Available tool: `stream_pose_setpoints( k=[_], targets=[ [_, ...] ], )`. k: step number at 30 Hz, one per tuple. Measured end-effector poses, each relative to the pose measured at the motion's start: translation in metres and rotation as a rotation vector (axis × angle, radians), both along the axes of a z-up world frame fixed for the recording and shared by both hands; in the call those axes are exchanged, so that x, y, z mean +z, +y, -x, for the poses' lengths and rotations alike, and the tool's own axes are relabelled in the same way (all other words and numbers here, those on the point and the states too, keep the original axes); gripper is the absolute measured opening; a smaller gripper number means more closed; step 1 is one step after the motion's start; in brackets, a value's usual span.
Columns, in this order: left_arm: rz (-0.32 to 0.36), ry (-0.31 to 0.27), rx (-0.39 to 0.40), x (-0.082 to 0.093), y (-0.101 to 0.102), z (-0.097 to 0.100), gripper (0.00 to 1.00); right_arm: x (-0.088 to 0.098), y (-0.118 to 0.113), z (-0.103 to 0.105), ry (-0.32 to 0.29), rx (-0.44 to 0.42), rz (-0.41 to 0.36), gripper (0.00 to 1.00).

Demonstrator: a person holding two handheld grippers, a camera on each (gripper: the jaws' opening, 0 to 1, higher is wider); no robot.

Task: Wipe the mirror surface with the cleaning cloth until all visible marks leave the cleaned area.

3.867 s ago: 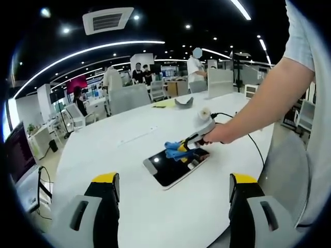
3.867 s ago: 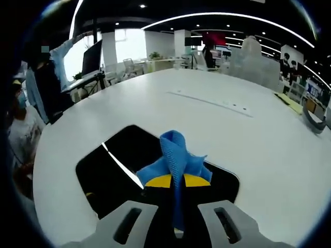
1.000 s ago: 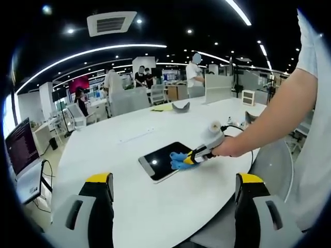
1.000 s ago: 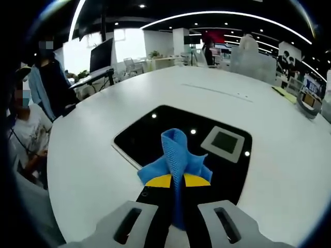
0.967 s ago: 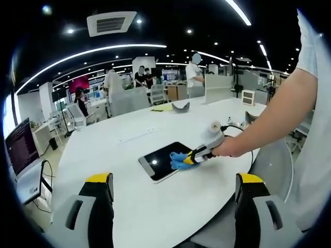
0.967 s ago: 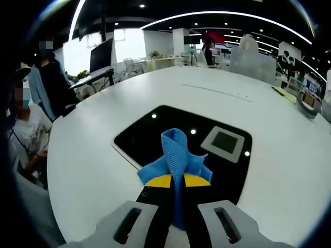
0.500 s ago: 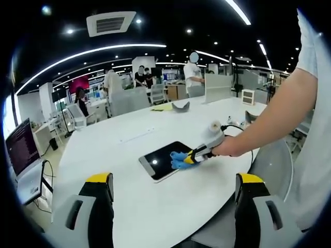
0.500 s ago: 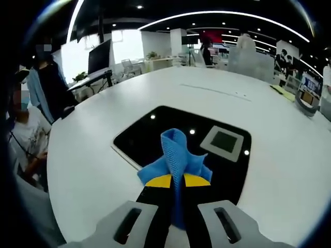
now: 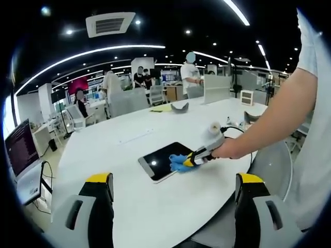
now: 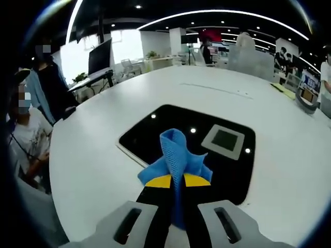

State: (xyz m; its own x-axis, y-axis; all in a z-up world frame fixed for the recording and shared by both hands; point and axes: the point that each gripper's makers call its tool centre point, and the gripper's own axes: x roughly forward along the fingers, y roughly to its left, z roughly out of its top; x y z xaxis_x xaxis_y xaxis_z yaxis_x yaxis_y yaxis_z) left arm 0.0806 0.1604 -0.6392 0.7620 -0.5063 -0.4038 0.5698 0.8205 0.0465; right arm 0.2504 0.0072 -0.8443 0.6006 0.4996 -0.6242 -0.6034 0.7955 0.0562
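Right gripper: jaws pinched together on blue cleaning cloth, cloth resting on near edge of dark mirror. Mirror lies flat on white table, reflecting ceiling lights; marks, if any, too faint to tell. Left gripper: jaws wide apart, holding nothing, raised above table.

Big white round bench under my claw, open office beyond, black ceiling, curved light strips, ceiling vent, monitor at left.
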Motion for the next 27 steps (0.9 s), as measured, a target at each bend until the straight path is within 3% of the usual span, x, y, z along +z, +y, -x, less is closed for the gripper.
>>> stream_pose_setpoints(
  k=[27],
  targets=[
    [0.004,-0.019,-0.026,0.002,0.024,-0.014,0.99,-0.003,0.018,-0.014,0.068,-0.105,-0.044,0.01]
  ],
)
